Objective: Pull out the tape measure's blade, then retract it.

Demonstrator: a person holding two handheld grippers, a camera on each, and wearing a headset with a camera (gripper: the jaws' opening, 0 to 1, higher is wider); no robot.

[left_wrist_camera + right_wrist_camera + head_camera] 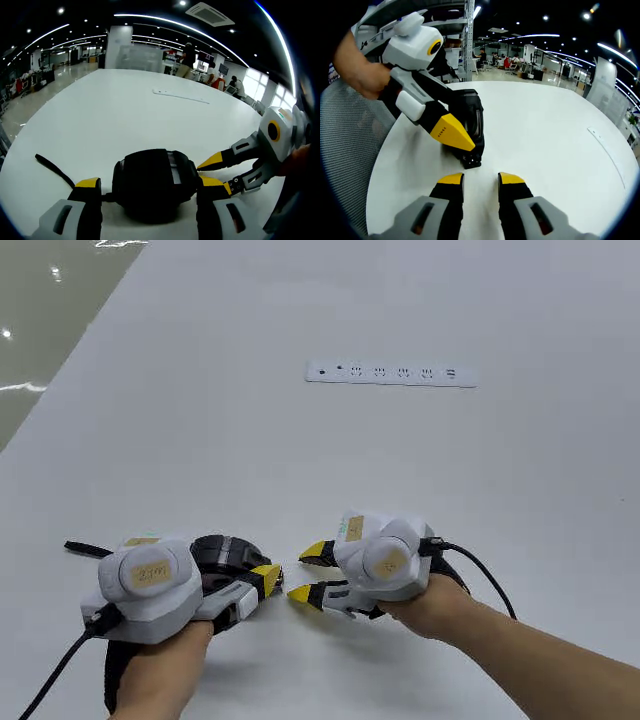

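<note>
The black tape measure [222,552] lies on the white table, and my left gripper [240,570] is shut on its body. In the left gripper view the case [155,182] sits squeezed between both yellow-tipped jaws, its black wrist strap [52,167] trailing to the left. My right gripper [310,573] stands open just right of the case, tips pointing at it, with nothing between them. In the right gripper view its jaws [481,180] stop a little short of the tape measure [470,125], whose blade end [471,161] faces them. The blade looks drawn in.
A white power strip [390,373] lies flat at the far middle of the table [200,420]. The table's left edge meets a glossy floor [45,310]. Black cables trail from both grippers toward me. Shelving and several people stand far off in the room.
</note>
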